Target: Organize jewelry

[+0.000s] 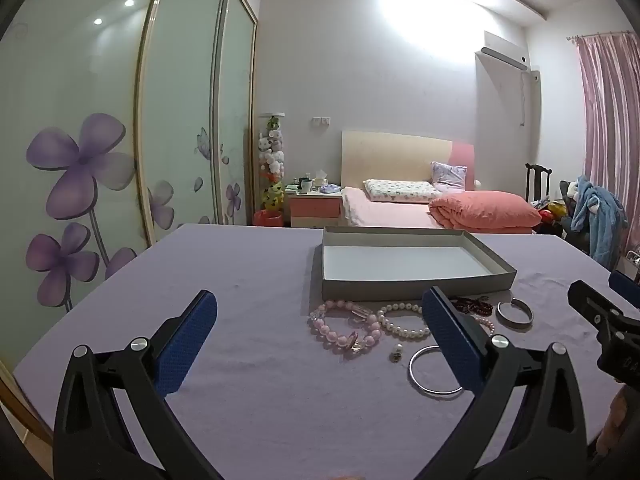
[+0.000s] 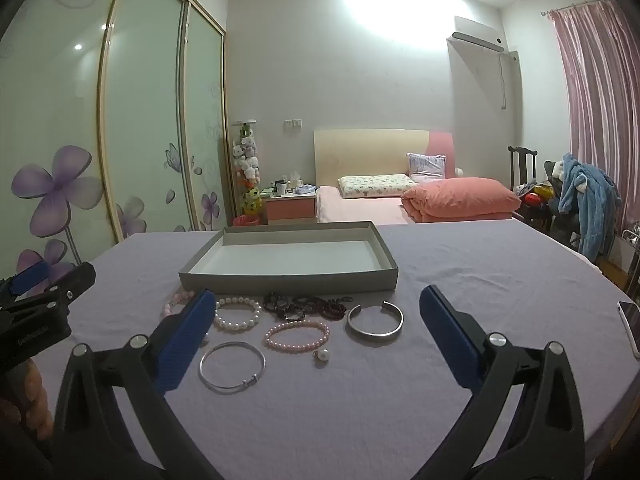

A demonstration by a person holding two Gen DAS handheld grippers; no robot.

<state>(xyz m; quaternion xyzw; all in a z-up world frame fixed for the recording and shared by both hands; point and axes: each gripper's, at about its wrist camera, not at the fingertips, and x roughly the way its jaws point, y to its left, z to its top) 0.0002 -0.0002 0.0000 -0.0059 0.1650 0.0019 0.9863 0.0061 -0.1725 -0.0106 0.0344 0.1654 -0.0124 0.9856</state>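
An empty grey shallow box (image 2: 288, 278) (image 1: 412, 284) lies on the lilac table. In front of it lies jewelry: a white pearl bracelet (image 2: 238, 312) (image 1: 402, 320), a dark red bead string (image 2: 304, 306), a small pink bead bracelet (image 2: 297, 336), a silver cuff (image 2: 375, 322) (image 1: 515, 313), a thin silver bangle (image 2: 233, 367) (image 1: 434, 370), a pearl ring (image 2: 321, 356) (image 1: 396, 352) and a big pink bead bracelet (image 1: 344, 330). My right gripper (image 2: 318, 300) hovers open over the pieces. My left gripper (image 1: 320, 300) is open too, left of them, holding nothing.
The lilac cloth-covered table (image 2: 480, 280) ends at a far edge behind the box. A phone (image 2: 632, 326) lies at the table's right edge. Beyond stand a bed (image 2: 400, 196), sliding wardrobe doors (image 2: 140, 120) on the left and a chair with clothes (image 2: 580, 200) on the right.
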